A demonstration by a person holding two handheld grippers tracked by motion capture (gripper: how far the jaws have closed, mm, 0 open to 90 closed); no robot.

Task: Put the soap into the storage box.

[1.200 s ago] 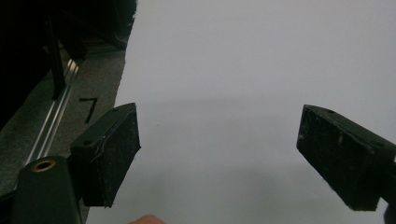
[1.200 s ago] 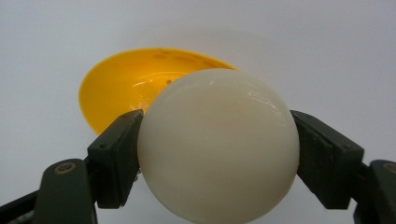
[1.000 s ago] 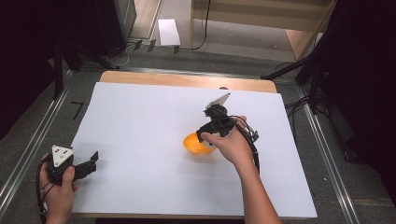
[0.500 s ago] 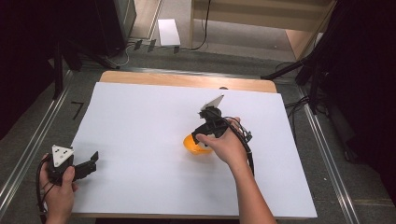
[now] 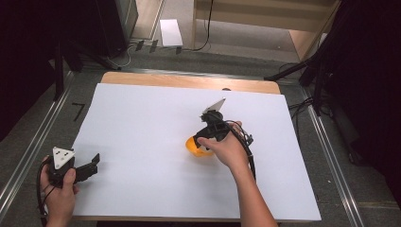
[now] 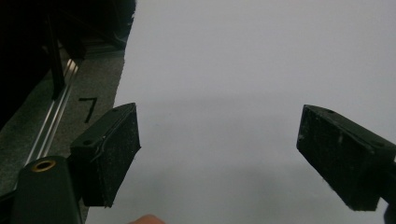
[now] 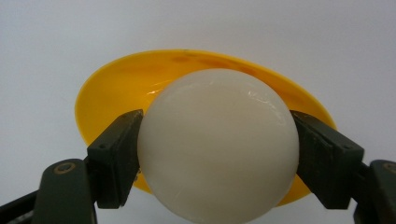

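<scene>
Near the middle of the white sheet [image 5: 151, 123] sits a yellow bowl [image 5: 193, 146]. The right gripper [image 5: 204, 144] reaches down over it from the right. In the right gripper view, a white ball [image 7: 218, 144] sits between the two black jaws. Both pads [image 7: 116, 156] press on the ball's sides, one on each side. So the right gripper is closed on the ball. The ball is right over the bowl, and the bowl's yellow rim shows behind and around it. I cannot tell if the ball touches the bowl's bottom. The right hand [image 5: 229, 151] holds the gripper from the near side, and a black cable runs back along the arm. A grey three-cornered plate sticks up on the far side of that gripper.

At the near left corner of the sheet is the left gripper [image 5: 92, 165]. The left hand [image 5: 59, 189] holds it low, just at the sheet's edge. It is well apart from the bowl and the ball. In the left gripper view, its two jaws stand wide apart with only bare white sheet between them. So the left gripper is open and holds nothing.

The sheet lies on a wooden table [image 5: 189, 81]. A strip of wood shows along the far edge.
</scene>
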